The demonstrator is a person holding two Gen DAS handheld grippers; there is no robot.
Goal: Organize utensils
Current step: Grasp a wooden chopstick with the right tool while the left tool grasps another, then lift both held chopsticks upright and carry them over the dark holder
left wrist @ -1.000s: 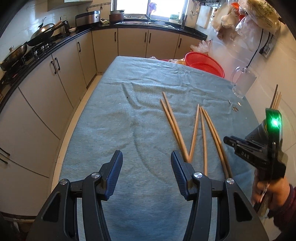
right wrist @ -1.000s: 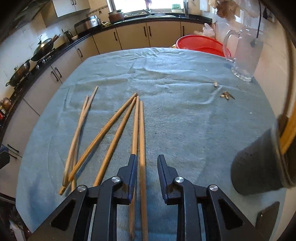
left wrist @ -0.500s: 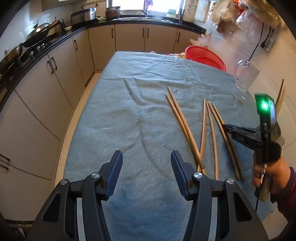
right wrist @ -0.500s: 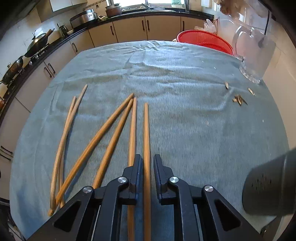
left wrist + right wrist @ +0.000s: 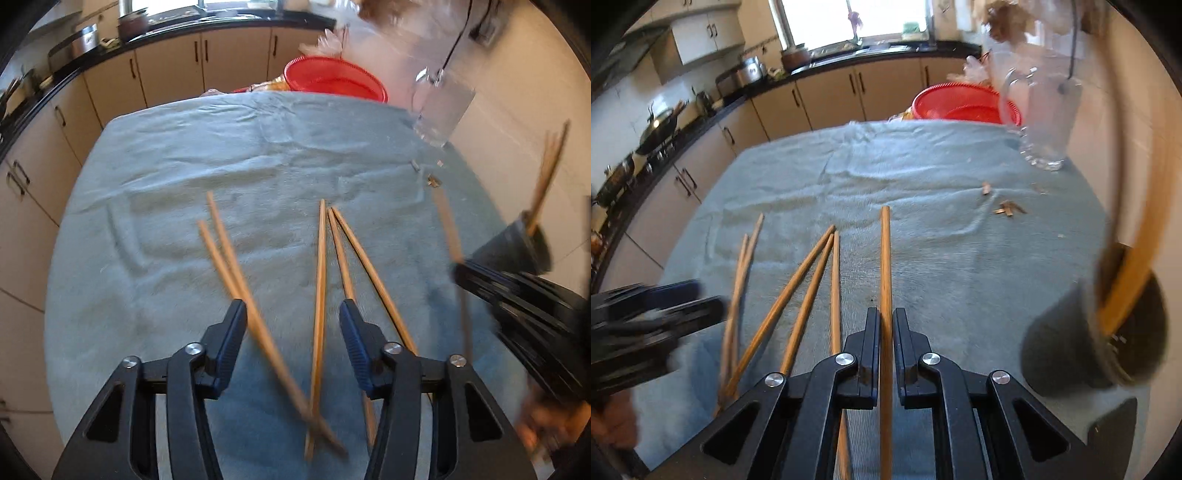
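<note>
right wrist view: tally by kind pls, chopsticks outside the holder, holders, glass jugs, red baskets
chopsticks: 6, one of them in the right claw
dark holder: 1
glass jug: 1
red basket: 1
total: 9

Taking the cloth-covered table [image 5: 923,192] as landmark: five chopsticks [image 5: 809,291] lie loose on its near left part, and a sixth chopstick [image 5: 885,266] is just right of them. A holder [image 5: 1086,332] containing what seem to be more chopsticks stands at the near right edge. A glass jug [image 5: 1045,122] stands at the far right corner, with a basket [image 5: 960,105] behind the far edge.
</note>
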